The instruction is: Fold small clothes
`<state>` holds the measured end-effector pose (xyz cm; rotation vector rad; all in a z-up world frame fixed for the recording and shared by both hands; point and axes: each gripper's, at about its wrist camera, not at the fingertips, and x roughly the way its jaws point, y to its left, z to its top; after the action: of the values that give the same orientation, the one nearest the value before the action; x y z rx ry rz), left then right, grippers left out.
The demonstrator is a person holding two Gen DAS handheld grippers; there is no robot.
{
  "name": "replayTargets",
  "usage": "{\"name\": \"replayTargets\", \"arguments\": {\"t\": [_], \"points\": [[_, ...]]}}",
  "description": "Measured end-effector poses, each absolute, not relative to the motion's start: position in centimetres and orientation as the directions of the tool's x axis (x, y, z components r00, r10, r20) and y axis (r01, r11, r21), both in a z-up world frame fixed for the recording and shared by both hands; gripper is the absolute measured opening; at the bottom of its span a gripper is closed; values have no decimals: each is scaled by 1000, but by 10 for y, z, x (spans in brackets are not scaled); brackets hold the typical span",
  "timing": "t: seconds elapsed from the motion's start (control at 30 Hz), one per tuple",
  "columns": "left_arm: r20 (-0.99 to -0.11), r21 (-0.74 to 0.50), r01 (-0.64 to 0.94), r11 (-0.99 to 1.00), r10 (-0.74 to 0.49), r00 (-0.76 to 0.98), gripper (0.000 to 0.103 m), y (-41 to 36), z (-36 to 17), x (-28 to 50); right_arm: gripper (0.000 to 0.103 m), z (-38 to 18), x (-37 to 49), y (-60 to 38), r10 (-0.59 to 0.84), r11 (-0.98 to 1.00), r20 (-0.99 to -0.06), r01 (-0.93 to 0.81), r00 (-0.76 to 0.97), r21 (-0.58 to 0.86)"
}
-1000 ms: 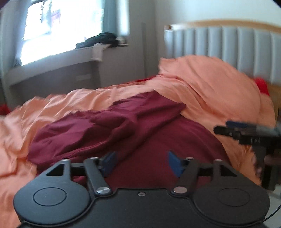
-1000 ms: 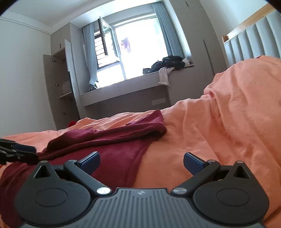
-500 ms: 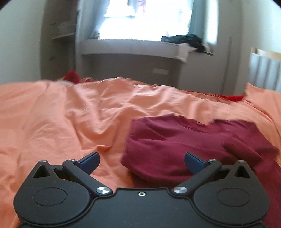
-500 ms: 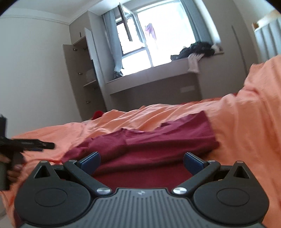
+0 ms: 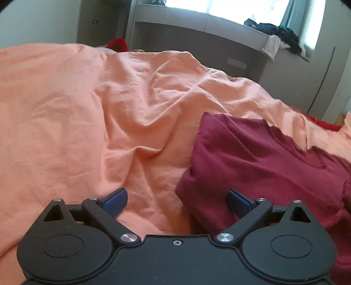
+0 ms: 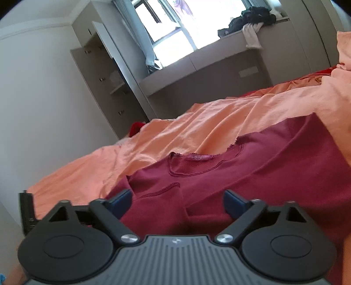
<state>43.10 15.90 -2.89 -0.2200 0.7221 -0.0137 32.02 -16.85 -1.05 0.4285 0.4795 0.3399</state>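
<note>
A dark red shirt (image 5: 274,162) lies rumpled on the orange duvet (image 5: 76,122). In the right wrist view the shirt (image 6: 252,173) shows its neckline and label, with one sleeve folded over the front. My left gripper (image 5: 176,200) is open and empty, low over the shirt's left edge; a fold of the cloth lies between its fingers. My right gripper (image 6: 177,200) is open and empty, just above the shirt's folded sleeve. The tip of the left gripper (image 6: 27,210) shows at the left edge of the right wrist view.
The orange duvet (image 6: 197,122) covers the bed in soft folds. A grey window bench (image 6: 208,72) with a pile of dark clothes (image 6: 250,18) runs behind the bed. An open wardrobe (image 6: 105,83) stands at the left. A red item (image 5: 116,43) lies past the bed's far edge.
Both grippers have swung left and dropped closer to the shirt. The left one now sits over the shirt's left edge. Both stay open.
</note>
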Motion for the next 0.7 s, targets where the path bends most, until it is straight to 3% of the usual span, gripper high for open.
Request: {"name": "replayTargets", "arguments": {"t": [0.03,0.07,0.13,0.2,0.27,0.5,0.7], "points": [[-653,-211,-64,975,-92,752,95,160,-30,431,84,-11,325,-166,413,858,-374,-218,830,465],[-652,-215,-64,975,-94,752,94,161,-30,431,75,-12,329,-164,417,859,-382,-220,824,463],[-654,-210,-67,975,-89,752,91,161,-32,430,52,-12,333,-159,442,850,-386,-242,809,467],[-658,-202,-75,976,-79,749,90,160,-33,430,18,-11,332,-158,461,843,-382,-260,801,470],[-654,-201,-72,977,-79,752,90,160,-33,429,4,-8,325,-160,450,850,-369,-262,813,458],[-645,-198,-62,978,-82,760,90,160,-34,427,3,10,245,-199,379,828,-197,-236,904,509],[-643,-187,-56,981,-79,762,90,159,-34,425,3,0,184,-207,347,823,-168,-214,923,526]]}}
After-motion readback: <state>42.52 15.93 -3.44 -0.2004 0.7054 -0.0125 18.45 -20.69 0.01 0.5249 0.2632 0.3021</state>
